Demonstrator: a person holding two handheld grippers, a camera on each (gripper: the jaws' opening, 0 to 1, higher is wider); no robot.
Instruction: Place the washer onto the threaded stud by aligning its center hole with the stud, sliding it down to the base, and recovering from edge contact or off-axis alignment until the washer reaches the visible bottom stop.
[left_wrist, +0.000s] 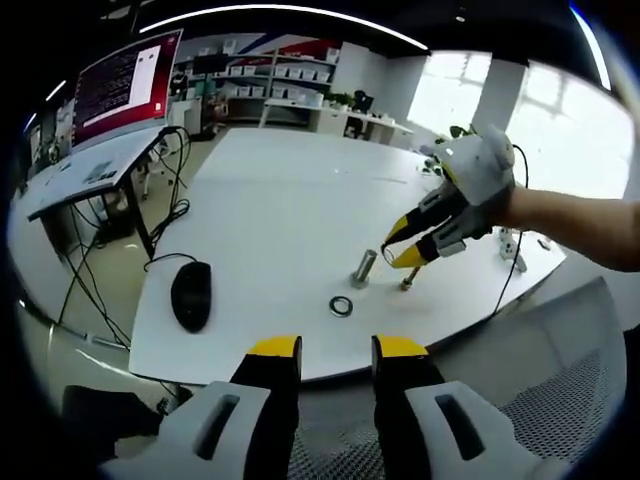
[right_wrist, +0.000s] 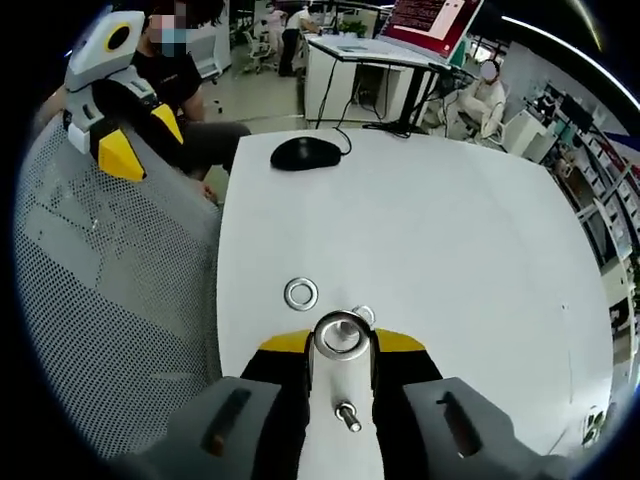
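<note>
A steel washer (left_wrist: 341, 306) (right_wrist: 301, 293) lies flat on the white table (left_wrist: 260, 200) (right_wrist: 450, 230). Just beyond it a short metal tube (left_wrist: 363, 268) stands on end, and beside that is a small threaded stud (left_wrist: 407, 283). My right gripper (left_wrist: 400, 247) hovers over both, open and holding nothing. In the right gripper view the tube's round top (right_wrist: 340, 335) shows between the yellow tips of that gripper (right_wrist: 342, 342), with the stud (right_wrist: 347, 415) lower in the gap. My left gripper (left_wrist: 337, 348) (right_wrist: 145, 140) is open and empty, held back off the table's near edge.
A black mouse (left_wrist: 191, 295) (right_wrist: 305, 153) with its cable lies near the table's corner. A grey mesh chair (left_wrist: 560, 400) (right_wrist: 110, 300) stands against the near edge. A desk with a monitor (left_wrist: 125, 85) is off to the side, and people sit beyond.
</note>
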